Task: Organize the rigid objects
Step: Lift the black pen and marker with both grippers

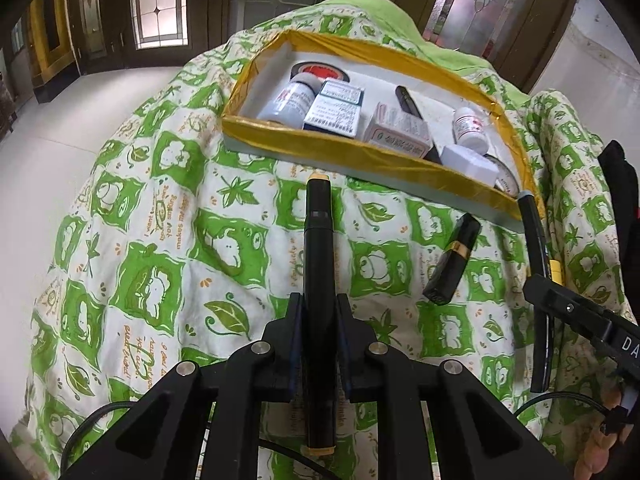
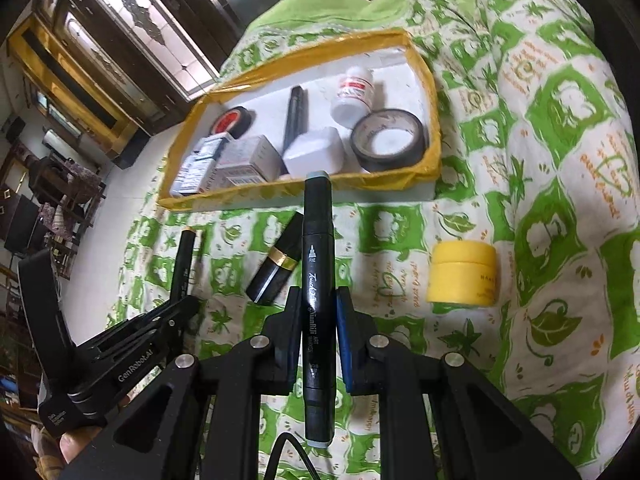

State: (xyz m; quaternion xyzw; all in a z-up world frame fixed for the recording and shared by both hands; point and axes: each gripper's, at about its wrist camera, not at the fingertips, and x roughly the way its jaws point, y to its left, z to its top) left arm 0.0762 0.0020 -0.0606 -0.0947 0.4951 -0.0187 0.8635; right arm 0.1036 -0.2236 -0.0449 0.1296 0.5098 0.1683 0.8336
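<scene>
Green quilt (image 1: 160, 240) below; both grippers (image 1: 319, 308) (image 2: 319, 304) pinch 2 markers (image 1: 318, 264) (image 2: 318, 280) lengthwise

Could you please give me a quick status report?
Left gripper shut on tan-capped marker. Right gripper shut on grey-capped marker. Tray ahead, path clear.
</scene>
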